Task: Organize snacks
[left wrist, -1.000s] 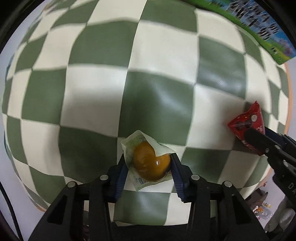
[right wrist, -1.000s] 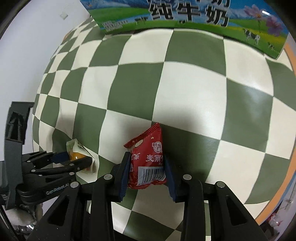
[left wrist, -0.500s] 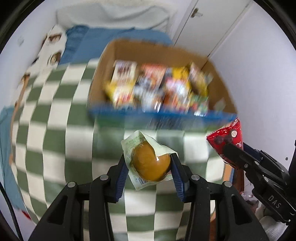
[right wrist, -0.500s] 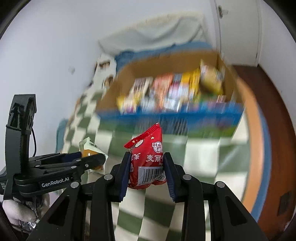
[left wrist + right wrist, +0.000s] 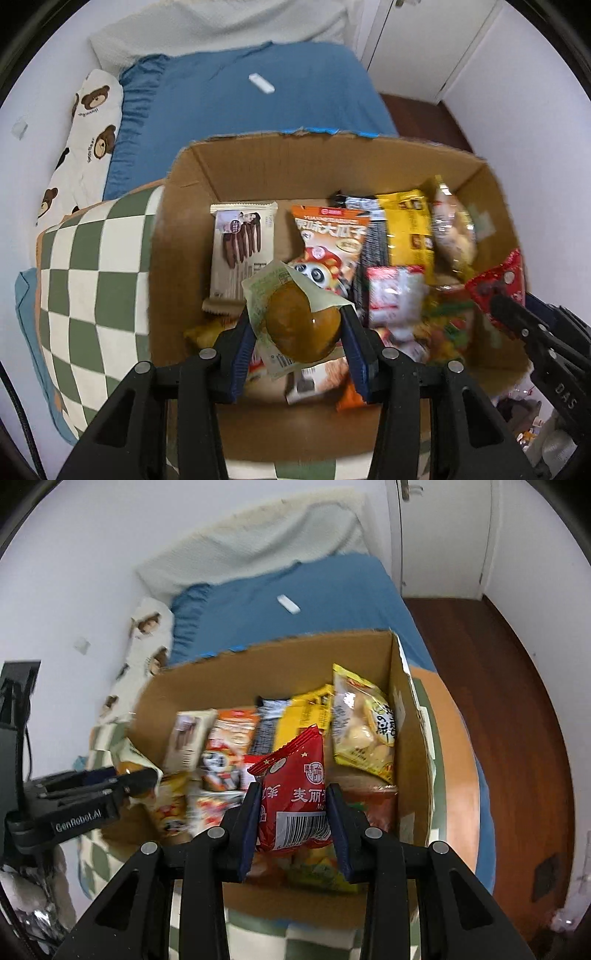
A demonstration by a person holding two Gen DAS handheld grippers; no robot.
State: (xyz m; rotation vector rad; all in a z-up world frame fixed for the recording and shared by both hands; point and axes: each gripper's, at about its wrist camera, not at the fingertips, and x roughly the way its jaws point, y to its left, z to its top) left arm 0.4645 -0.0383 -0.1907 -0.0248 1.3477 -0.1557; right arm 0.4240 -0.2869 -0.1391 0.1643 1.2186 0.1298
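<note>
Over the cardboard box (image 5: 184,221), my left gripper (image 5: 297,326) is clamped on a wrapped golden-brown bun (image 5: 303,328), held above the box's near-left part. My right gripper (image 5: 293,808) is clamped on a red snack packet (image 5: 295,794), held above the box's near-right part. Inside the box: a chocolate-biscuit pack (image 5: 242,243) at left, an orange seed bag (image 5: 330,240) mid, a yellow bag (image 5: 406,229) toward the right. The box stands on a green-checked table (image 5: 92,277); a blue bed (image 5: 240,110) lies beyond it.

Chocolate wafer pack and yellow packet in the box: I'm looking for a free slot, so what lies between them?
No free slot: the orange panda snack bag and a dark packet lie between chocolate wafer pack and yellow packet, per the left wrist view.
</note>
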